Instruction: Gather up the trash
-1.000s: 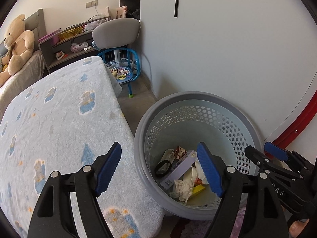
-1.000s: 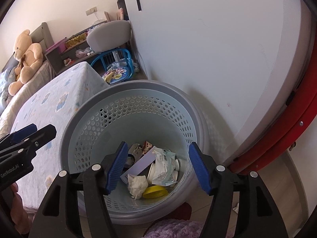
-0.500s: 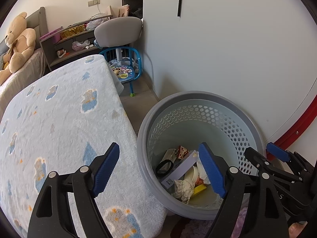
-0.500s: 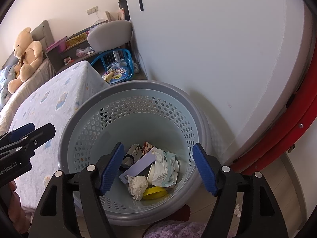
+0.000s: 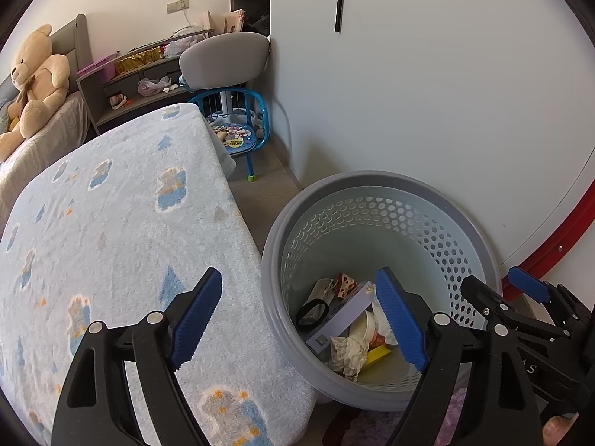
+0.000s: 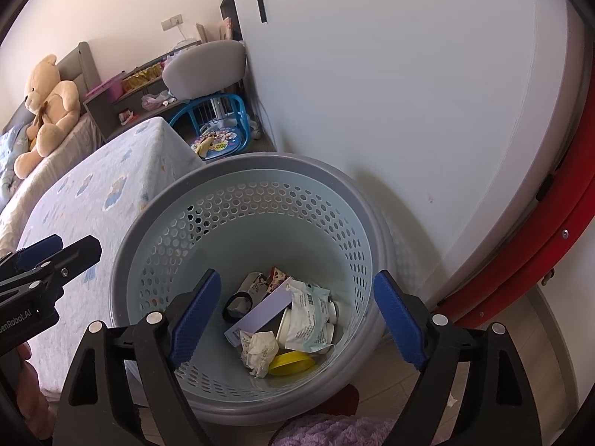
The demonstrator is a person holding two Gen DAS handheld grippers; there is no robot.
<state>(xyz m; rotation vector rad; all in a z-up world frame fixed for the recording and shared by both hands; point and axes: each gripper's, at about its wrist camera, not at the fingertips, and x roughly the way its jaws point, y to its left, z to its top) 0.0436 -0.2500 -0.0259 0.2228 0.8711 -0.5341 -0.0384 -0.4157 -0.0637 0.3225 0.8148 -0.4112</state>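
Note:
A grey perforated waste basket [image 6: 238, 171] stands on the floor between the bed and the white wall; it also shows in the left wrist view [image 5: 372, 182]. Inside lie a crumpled tissue [image 6: 260, 349], a lilac box [image 6: 264, 312], a white printed wrapper [image 6: 308, 316], a yellow lid [image 6: 292, 366] and a black ring [image 6: 238, 304]. My right gripper [image 6: 297, 319] is open and empty above the basket. My left gripper [image 5: 301, 319] is open and empty over the basket's left rim and the bed edge.
A bed with a pale blue patterned blanket [image 5: 111, 230] lies left of the basket. A teddy bear [image 5: 33, 81], a grey shelf [image 5: 141, 85], a grey chair [image 5: 223, 59] and a blue child's stool [image 5: 238, 137] stand at the back. A red frame [image 6: 539, 260] runs along the right.
Both grippers have pulled back and up a little from the basket. The right gripper's jaws have opened wider. The trash in the basket has not moved.

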